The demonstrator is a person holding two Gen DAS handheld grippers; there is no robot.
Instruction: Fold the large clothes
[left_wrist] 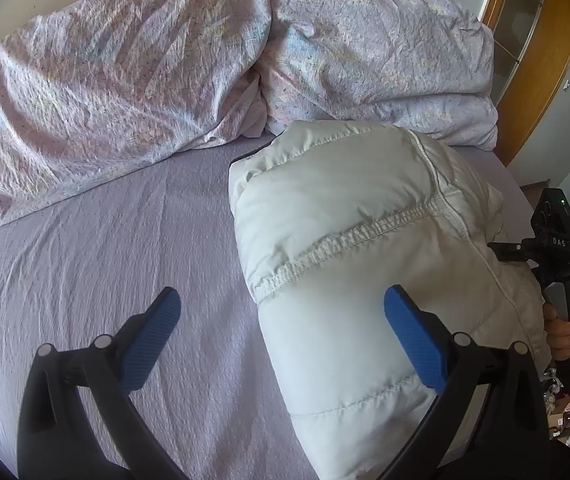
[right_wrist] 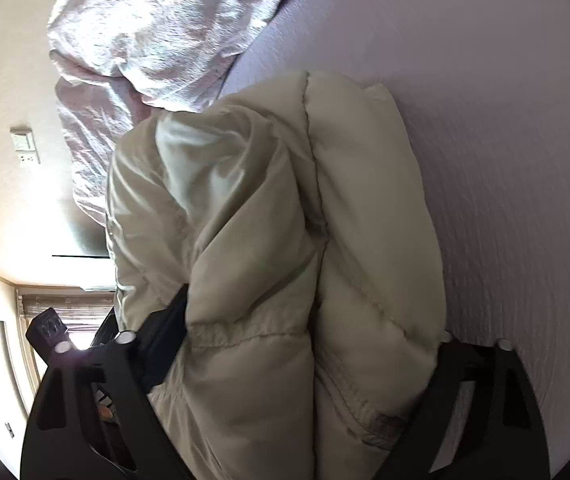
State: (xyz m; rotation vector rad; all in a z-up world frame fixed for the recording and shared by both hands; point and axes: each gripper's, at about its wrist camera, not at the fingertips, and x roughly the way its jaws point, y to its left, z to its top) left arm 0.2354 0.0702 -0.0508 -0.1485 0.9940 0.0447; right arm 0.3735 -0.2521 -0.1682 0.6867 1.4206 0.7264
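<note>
Folded white puffer jacket (left_wrist: 369, 248) lying on the lilac bed sheet (left_wrist: 105, 248), just in front of the crumpled duvet (left_wrist: 125, 80). Left claw (left_wrist: 281, 316) spread wide, right pad (left_wrist: 413, 340) touching the jacket's near edge. Right claw (right_wrist: 313, 344) apparently straddling the jacket bundle, fingertips buried; grip impossible to tell.

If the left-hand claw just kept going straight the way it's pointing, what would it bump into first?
Probably the left edge of the white puffer jacket, since the left gripper is open and one blue finger already overlaps it. The other finger points over the bare lilac bedsheet, toward the crumpled duvet. Depth is hard to judge here.
</note>
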